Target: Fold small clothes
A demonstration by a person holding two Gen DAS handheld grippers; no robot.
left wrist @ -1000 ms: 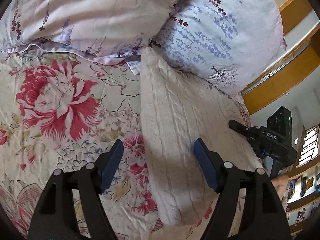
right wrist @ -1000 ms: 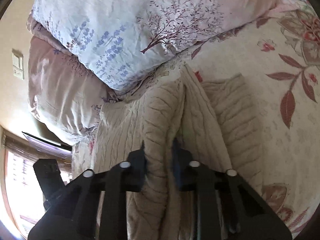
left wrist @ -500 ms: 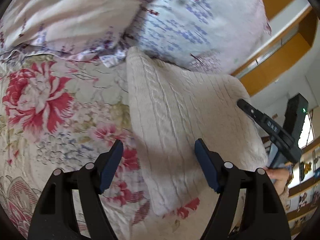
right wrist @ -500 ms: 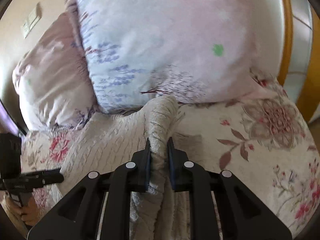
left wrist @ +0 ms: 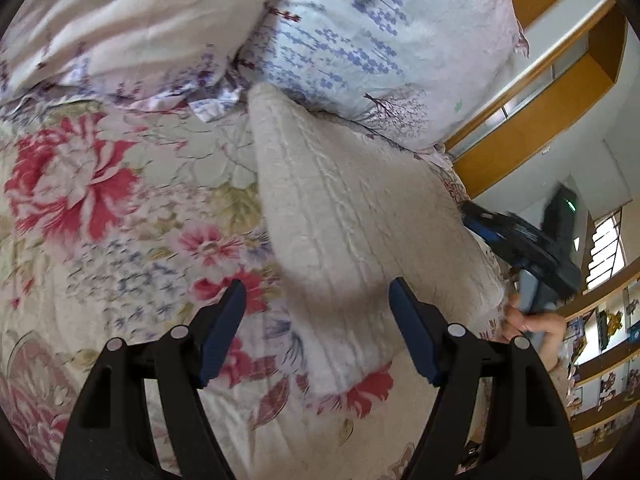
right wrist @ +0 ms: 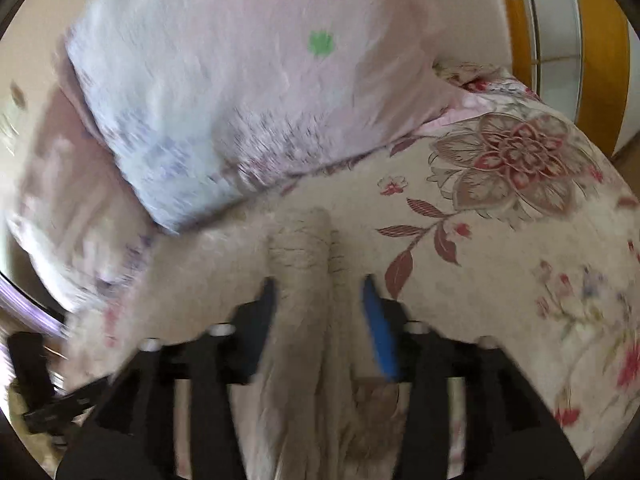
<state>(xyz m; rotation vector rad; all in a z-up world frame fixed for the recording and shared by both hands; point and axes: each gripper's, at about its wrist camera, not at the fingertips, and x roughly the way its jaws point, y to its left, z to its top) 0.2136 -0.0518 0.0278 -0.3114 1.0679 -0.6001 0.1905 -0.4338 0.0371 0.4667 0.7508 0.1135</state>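
the sweater lies on the bed just below the pillows, one side folded over; the right gripper has just been opening, a knit fold loose between its jaws; the left gripper hangs released above the sweater; further folds likely remain

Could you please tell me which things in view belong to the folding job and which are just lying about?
Part of the job:
cream knitted garment
left gripper, open above it
right gripper, jaws just opened, knit between them

Just lying about:
floral bedspread
lavender-print pillow
pink pillow
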